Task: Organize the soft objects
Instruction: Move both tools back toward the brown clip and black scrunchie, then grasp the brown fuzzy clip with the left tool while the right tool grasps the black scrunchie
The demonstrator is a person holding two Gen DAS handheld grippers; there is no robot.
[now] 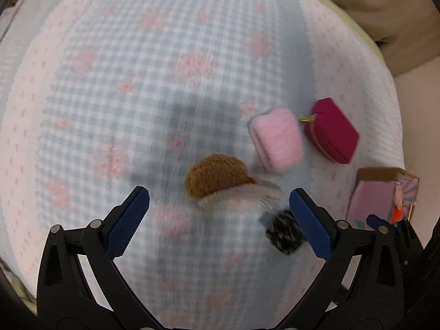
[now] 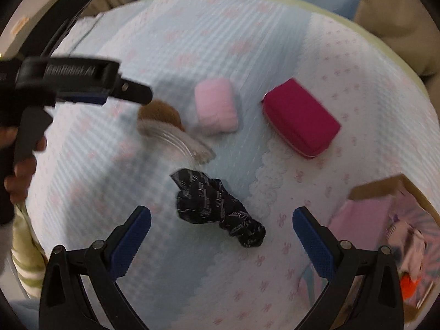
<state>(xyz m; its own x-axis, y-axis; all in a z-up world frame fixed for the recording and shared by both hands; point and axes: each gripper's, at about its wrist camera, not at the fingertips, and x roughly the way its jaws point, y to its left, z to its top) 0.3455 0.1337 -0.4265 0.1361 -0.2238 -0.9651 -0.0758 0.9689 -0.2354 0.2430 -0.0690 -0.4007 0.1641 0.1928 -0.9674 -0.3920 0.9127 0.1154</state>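
On the blue-and-pink bedspread (image 1: 137, 82) lie a brown plush pad with a clear comb-like base (image 1: 217, 180), a pink fluffy pad (image 1: 277, 139), a magenta zip pouch (image 1: 332, 130) and a black patterned scrunchie (image 1: 283, 231). My left gripper (image 1: 218, 220) is open and empty, just short of the brown plush. In the right wrist view my right gripper (image 2: 221, 238) is open and empty, with the scrunchie (image 2: 217, 206) between its fingers. The brown plush (image 2: 162, 117), pink pad (image 2: 216, 107) and pouch (image 2: 299, 117) lie beyond. The left gripper (image 2: 68, 82) shows at the left.
An open cardboard box (image 1: 382, 192) with a pink lining and colourful items stands at the right edge of the bed, also in the right wrist view (image 2: 385, 220). Beige cushions (image 1: 385, 13) lie beyond the bed at the upper right.
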